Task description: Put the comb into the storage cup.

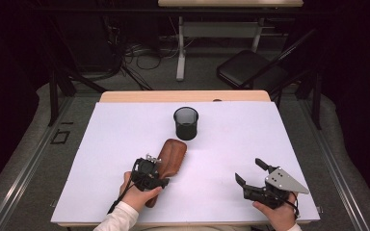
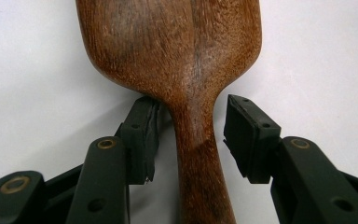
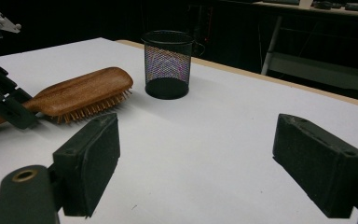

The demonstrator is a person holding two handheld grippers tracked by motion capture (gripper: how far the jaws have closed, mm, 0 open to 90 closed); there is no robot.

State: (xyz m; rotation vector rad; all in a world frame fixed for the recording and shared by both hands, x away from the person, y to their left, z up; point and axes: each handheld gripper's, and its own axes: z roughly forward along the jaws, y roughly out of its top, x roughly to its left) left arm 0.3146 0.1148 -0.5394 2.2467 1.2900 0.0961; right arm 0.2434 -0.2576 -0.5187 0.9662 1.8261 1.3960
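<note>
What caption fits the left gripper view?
Open left claw straddling the wooden hairbrush handle on the white table.

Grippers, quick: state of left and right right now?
Left gripper: open, jaws either side of the wooden hairbrush neck, not clamped.
Right gripper: open, holding nothing, above the white table.

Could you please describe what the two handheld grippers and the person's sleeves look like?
Both grippers are black. The left gripper trails a black cable. The right gripper carries a grey three-cornered plate dotted with holes. Their fingers end in blocky black pads, with brass-coloured rivets behind. The sleeves are white.
</note>
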